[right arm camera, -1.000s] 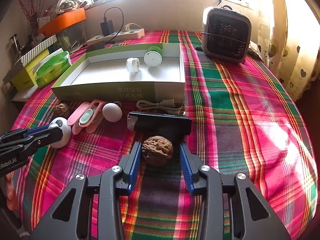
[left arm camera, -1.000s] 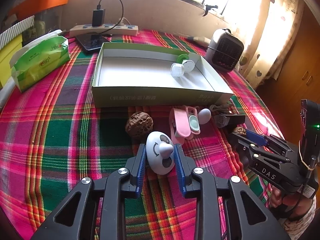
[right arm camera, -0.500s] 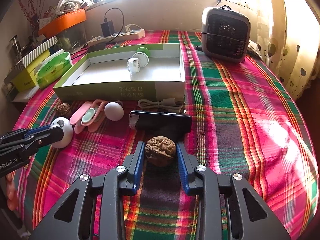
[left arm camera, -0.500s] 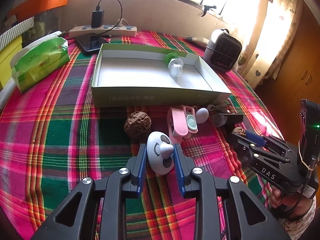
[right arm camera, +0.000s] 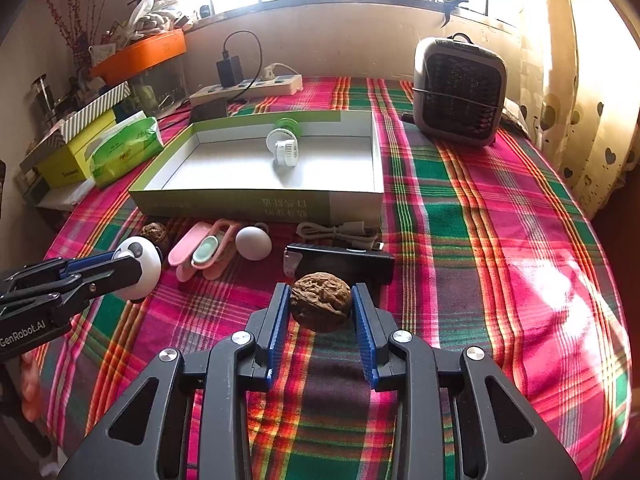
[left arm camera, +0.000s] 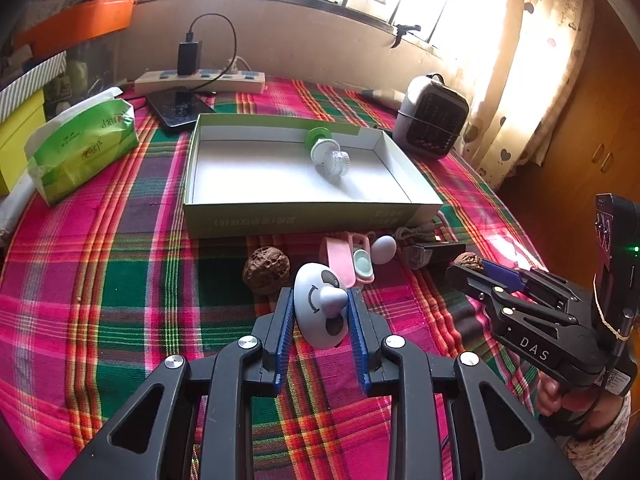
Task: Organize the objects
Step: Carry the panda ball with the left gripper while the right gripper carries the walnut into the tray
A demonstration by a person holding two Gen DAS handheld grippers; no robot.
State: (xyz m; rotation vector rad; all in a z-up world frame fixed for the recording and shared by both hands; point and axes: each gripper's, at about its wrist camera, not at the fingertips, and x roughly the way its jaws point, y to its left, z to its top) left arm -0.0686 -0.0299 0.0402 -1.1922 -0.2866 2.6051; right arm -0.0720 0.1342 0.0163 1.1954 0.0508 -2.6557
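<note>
Left tool (left arm camera: 320, 312) clenched on a white panda toy (left arm camera: 320, 312). Right tool (right arm camera: 321, 304) clenched on a walnut (right arm camera: 321, 302); both rest on the counter (right arm camera: 480, 240).

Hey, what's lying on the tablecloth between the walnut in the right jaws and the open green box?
A black rectangular gadget and a coiled grey cable, seen in the right wrist view.

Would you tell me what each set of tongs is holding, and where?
The left tongs clamp the white panda-faced egg toy across its sides; the right tongs clamp a walnut across its sides.
</note>
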